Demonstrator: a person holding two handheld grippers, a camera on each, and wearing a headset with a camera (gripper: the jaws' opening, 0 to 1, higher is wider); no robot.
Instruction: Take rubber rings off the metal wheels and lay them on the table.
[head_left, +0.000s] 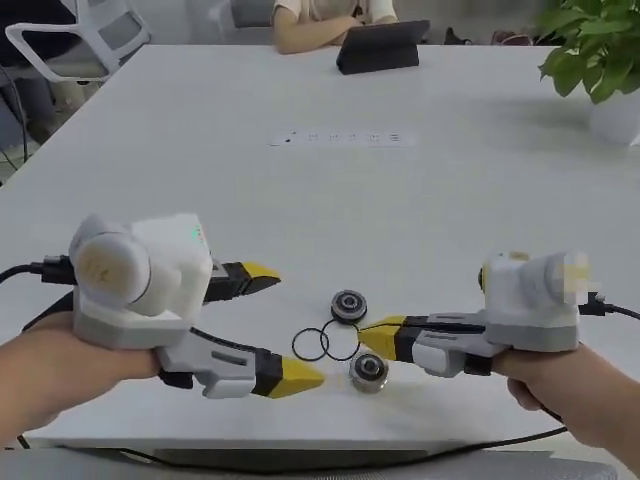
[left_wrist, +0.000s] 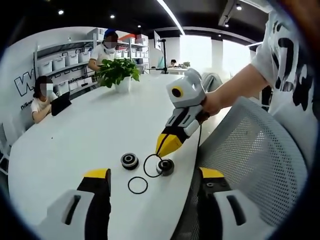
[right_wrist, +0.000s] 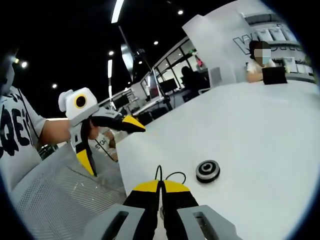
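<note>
Spread wide, the left tool (head_left: 292, 325) is held idle; the right tool (head_left: 366, 335), pressed together, seems clamped on a rubber ring (head_left: 341, 353) (beside a second ring (head_left: 297, 344)) on the counter (head_left: 300, 200); it should be released gently, flat.

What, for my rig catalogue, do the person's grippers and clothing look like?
The left gripper and right gripper match: white-and-grey bodies, black fingers with yellow tips, a black cable on each. The person wears a white T-shirt with black print.

Potted plant (head_left: 590, 45), dark tablet (head_left: 383, 47), office chair (head_left: 85, 35), seated person (head_left: 330, 15)
</note>
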